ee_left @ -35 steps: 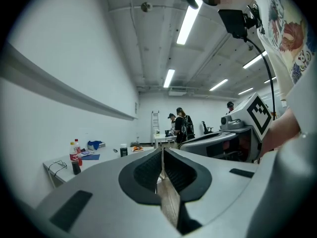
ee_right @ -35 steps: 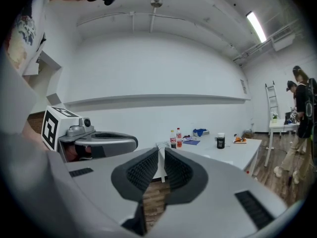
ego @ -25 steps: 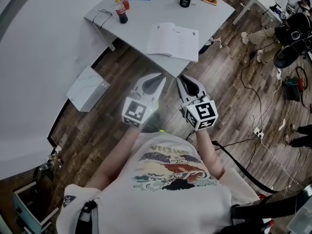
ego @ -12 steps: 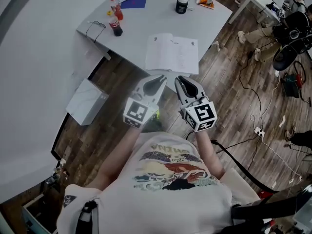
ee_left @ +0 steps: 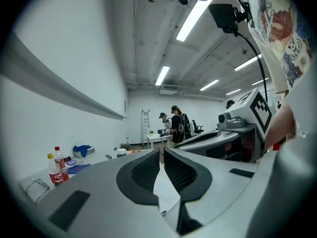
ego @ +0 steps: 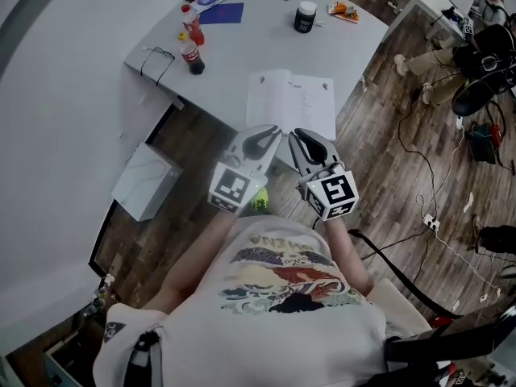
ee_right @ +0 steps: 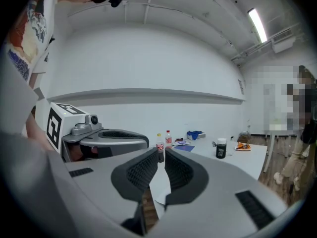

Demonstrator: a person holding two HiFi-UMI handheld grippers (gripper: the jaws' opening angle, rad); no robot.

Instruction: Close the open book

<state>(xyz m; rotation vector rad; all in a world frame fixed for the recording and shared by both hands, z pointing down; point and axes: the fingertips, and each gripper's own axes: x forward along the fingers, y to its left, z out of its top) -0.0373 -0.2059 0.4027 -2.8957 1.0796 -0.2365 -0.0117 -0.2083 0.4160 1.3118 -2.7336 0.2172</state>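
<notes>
On smooth table point(ego: 251, 45), flat paper book point(ego: 290, 103)

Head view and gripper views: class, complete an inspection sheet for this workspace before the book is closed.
Surface: grey table, book near its front edge.
Job's things: open book, lying flat, untouched.
Clutter: two bottles, dark jar, blue sheet, glasses.
Grippers: left gripper and right gripper both shut, empty, short of the book.
Cables: thick black cable beside the person; thinner ones across the floor at right.
Surroundings: wooden floor, white box, seated person.
</notes>
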